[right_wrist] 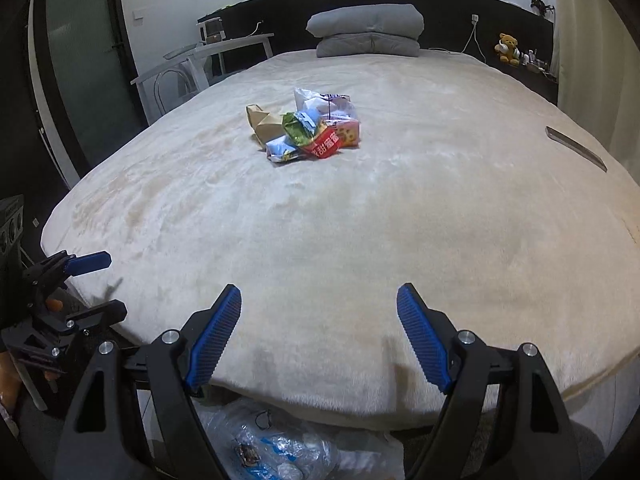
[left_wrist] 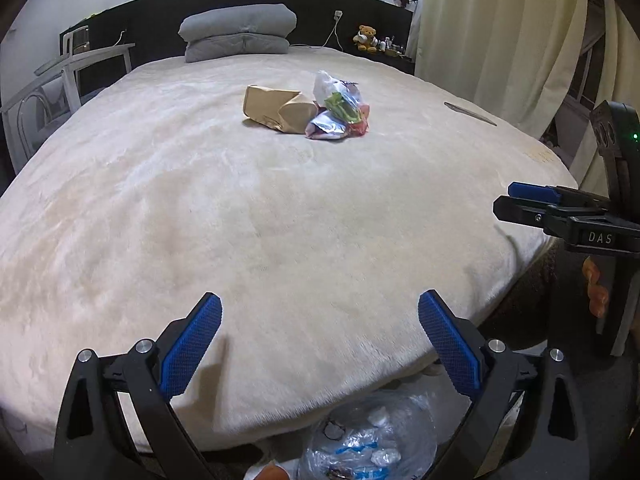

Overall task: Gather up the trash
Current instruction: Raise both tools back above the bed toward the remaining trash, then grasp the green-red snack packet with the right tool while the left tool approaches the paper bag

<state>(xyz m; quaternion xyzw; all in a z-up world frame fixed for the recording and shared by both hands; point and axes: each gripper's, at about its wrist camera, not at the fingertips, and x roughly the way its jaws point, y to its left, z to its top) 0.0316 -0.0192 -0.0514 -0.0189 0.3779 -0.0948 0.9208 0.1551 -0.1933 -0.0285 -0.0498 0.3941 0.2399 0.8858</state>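
Observation:
A heap of trash lies in the middle of the cream bed (left_wrist: 200, 208) (right_wrist: 400, 220): a crumpled brown paper bag (left_wrist: 276, 108) (right_wrist: 264, 122), snack wrappers (left_wrist: 340, 108) (right_wrist: 308, 128) and a red biscuit box (right_wrist: 334, 140). My left gripper (left_wrist: 320, 308) hangs open over the bed's near edge with nothing between its blue pads. My right gripper (right_wrist: 319, 300) is open and empty too, also far short of the heap. Each gripper shows at the other view's side, the right gripper (left_wrist: 508, 200) and the left gripper (right_wrist: 108, 284). A clear plastic bag (left_wrist: 368, 440) (right_wrist: 272, 448) holding crumpled trash sits on the floor below the bed's edge.
Grey folded pillows (left_wrist: 238, 34) (right_wrist: 368, 30) lean on the dark headboard. A thin dark strip (left_wrist: 470, 113) (right_wrist: 576, 147) lies near the bed's right edge. A white chair (left_wrist: 68, 76) stands left, curtains (left_wrist: 500, 40) hang right, and a teddy bear (left_wrist: 366, 38) sits on a shelf.

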